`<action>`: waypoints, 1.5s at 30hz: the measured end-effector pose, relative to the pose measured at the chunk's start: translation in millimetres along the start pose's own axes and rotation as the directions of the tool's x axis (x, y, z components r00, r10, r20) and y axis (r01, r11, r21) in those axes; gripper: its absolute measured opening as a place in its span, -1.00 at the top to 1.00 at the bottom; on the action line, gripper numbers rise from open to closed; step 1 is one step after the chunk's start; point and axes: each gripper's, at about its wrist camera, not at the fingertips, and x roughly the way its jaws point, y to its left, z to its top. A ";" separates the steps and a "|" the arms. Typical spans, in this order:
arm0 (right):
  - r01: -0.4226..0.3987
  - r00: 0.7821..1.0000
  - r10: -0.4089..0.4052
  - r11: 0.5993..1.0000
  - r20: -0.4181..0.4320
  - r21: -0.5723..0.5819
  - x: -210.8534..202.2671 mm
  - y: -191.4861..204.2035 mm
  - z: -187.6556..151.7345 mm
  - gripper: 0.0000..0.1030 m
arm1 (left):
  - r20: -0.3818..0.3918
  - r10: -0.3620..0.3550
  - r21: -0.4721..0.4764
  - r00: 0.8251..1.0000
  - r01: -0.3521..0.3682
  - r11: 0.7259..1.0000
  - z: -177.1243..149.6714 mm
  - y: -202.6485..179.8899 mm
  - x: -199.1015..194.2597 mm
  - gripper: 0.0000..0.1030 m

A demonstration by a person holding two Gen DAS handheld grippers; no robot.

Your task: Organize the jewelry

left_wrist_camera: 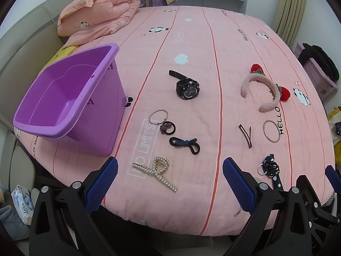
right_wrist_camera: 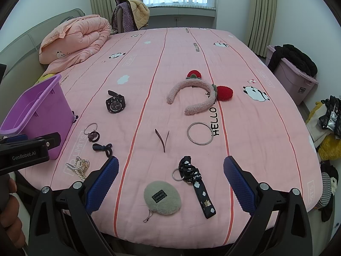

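Plainly, bedsheet [right_wrist_camera: 245,128] reads "HELLO"; left tongs [right_wrist_camera: 53,140] marked "GenRobot.AI".

Gray pouch [right_wrist_camera: 162,197] hidden behind gripper finger in left wrist view.

Folded quilt [right_wrist_camera: 74,38] on bed [right_wrist_camera: 245,128]; clothes-filled storage box [right_wrist_camera: 292,79] beside

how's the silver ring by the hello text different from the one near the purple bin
The bangle by the HELLO print lies alone, touching nothing; the ring near the purple bin touches a dark hair tie. The bangle looks larger in the right wrist view, though it also lies nearer that camera. Both are thin silver hoops lying flat on the pink bedspread.
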 end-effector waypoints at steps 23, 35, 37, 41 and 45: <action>-0.001 1.000 0.001 1.000 0.002 0.002 -1.8 1.7 0.2 -0.83 | -0.001 0.000 -0.001 1.000 0.000 1.000 -0.9 0.9 0.3 -0.88; -0.005 1.000 0.005 1.000 -0.014 0.016 1.3 -4.4 -2.5 -0.83 | -0.014 -0.001 -0.006 1.000 0.001 1.000 -2.7 1.8 3.8 -0.88; -0.001 1.000 0.002 0.999 -0.022 0.034 4.4 -10.0 -6.1 -0.83 | -0.014 0.000 -0.012 1.000 0.000 1.000 -4.2 3.6 6.1 -0.88; 0.000 0.999 0.002 0.998 -0.036 0.065 14.1 -30.3 -15.5 -0.83 | -0.036 -0.005 -0.030 0.999 0.004 1.000 -6.9 10.0 18.0 -0.88; -0.001 0.998 0.005 0.997 -0.058 0.083 25.6 -44.0 -24.7 -0.83 | -0.064 -0.007 -0.043 0.998 0.004 0.999 -15.6 20.1 36.4 -0.88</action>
